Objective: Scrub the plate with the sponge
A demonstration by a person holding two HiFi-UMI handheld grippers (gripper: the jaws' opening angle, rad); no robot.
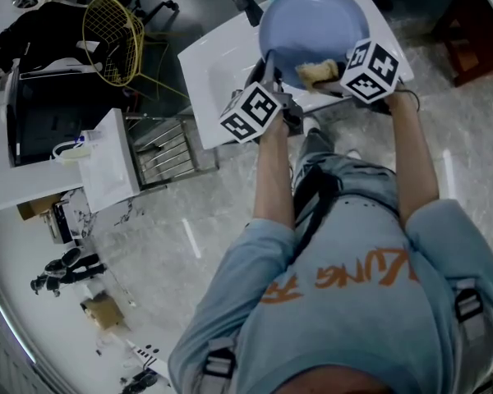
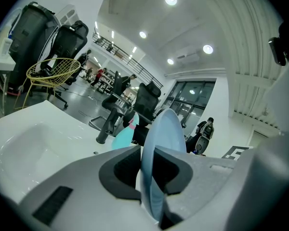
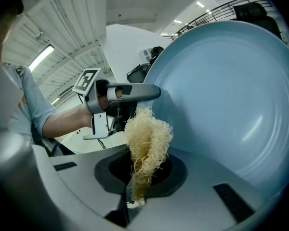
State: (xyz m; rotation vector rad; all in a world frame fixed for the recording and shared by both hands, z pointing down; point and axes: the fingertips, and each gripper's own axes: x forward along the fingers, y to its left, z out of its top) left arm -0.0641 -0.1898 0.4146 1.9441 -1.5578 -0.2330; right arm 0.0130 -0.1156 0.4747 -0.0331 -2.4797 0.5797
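Just ahead and to the right of the right gripper [image 3: 137, 189], whose jaws pinch the sponge [image 3: 147, 138], the plate [image 3: 231, 95] stands tilted on edge, hollow face toward the sponge, its rim clamped in the left gripper [image 2: 147, 174]; the plate is pale blue and glossy, the sponge frayed, straw-coloured

Base of sponge [image 3: 147, 138] hidden between fingers [image 3: 111, 173]
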